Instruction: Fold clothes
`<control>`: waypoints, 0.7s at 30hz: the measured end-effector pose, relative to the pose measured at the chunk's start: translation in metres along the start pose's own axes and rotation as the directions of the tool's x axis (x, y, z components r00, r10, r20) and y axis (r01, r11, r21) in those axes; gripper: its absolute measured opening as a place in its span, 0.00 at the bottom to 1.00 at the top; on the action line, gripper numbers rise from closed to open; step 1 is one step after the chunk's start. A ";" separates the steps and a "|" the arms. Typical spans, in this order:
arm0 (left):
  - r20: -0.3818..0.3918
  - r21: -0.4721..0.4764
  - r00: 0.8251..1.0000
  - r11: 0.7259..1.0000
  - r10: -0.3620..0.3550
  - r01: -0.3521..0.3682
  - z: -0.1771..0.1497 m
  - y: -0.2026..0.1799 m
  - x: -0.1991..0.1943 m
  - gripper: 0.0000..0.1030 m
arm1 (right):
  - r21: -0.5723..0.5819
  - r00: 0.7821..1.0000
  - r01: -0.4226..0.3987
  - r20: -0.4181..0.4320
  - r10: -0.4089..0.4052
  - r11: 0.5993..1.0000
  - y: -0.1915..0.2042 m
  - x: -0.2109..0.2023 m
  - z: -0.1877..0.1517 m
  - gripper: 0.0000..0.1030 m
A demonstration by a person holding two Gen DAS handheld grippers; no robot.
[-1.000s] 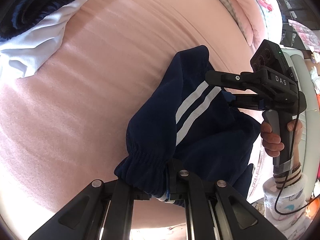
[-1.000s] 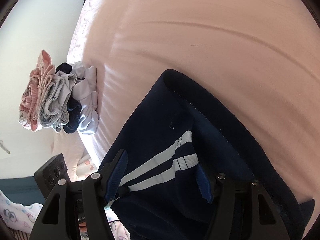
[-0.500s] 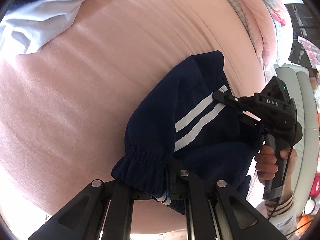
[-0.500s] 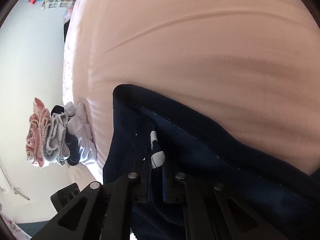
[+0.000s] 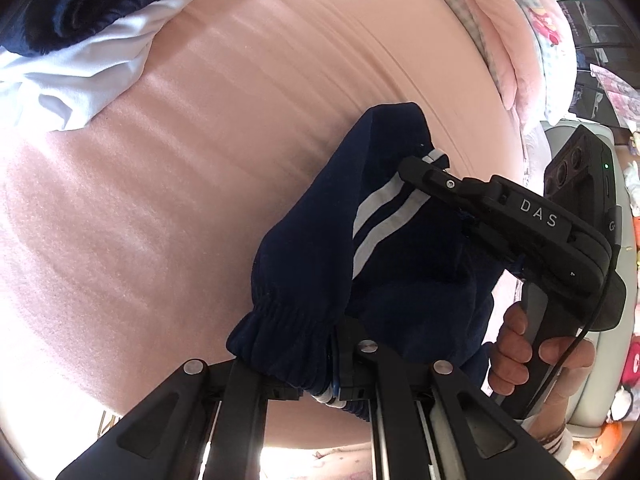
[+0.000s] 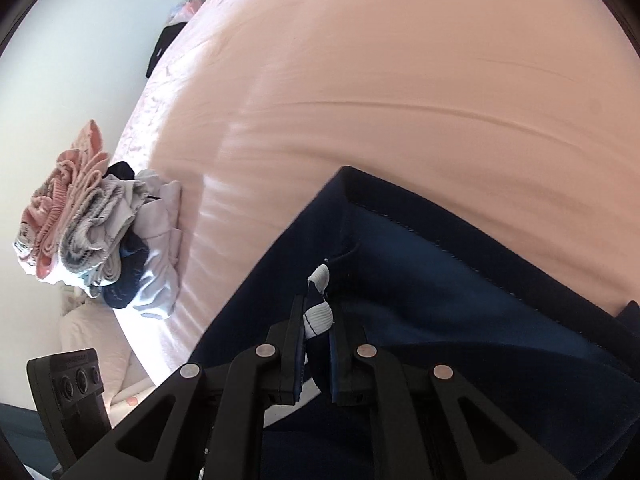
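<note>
While its jaws are pressed together on the gathered elastic hem of the navy garment (image 5: pixel 304 264), the left gripper (image 5: pixel 334 364) holds that end just above the pink bedsheet (image 5: pixel 168 184). From the pinch the dark cloth rises away from the camera, two white stripes running along it toward the far end. That far end is caught by the right gripper (image 5: pixel 430 170) — its fingers are closed on the striped edge, and a hand (image 5: pixel 532 354) wraps the grey handle below it.

Seen from the right wrist, the right gripper (image 6: pixel 316 344) pinches a fold of navy fabric with a bit of the white stripe poking up between the fingers. The garment (image 6: pixel 420 280) spreads out beyond the pinch, its stitched edge drawn in a straight line across the sheet (image 6: pixel 400 80), the inner face a slightly brighter blue.

Further out on the bed, well apart from the held piece, sits a pile of clothes (image 6: pixel 92 232) — pink, grey, white and dark blue layers stacked near the sheet's edge. The left wrist view shows another heap, a white cloth (image 5: pixel 84 64) with a dark blue piece (image 5: pixel 92 4) on top, in its upper left corner. A pink pillow (image 5: pixel 504 20) lies along the bed at the upper right.
</note>
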State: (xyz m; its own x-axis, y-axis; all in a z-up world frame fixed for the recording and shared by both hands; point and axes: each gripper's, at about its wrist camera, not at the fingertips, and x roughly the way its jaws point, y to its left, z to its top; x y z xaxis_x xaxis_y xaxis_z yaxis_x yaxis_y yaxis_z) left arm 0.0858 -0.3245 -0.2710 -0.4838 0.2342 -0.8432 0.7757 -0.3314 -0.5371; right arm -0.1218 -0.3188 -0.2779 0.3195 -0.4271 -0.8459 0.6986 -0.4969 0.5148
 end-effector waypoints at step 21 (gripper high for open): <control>0.025 0.248 0.991 0.959 0.135 -0.137 0.049 -0.061 -0.010 0.07 | 0.052 0.980 -0.034 0.198 0.023 0.998 -0.022 -0.080 0.024 0.06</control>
State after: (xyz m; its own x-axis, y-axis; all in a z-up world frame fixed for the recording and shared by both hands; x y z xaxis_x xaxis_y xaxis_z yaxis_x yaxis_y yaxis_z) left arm 0.0236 -0.3513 -0.2314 -0.3847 0.1648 -0.9082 0.7096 -0.5764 -0.4052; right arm -0.1782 -0.2922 -0.2182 0.2020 -0.5797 -0.7894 0.6529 -0.5211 0.5497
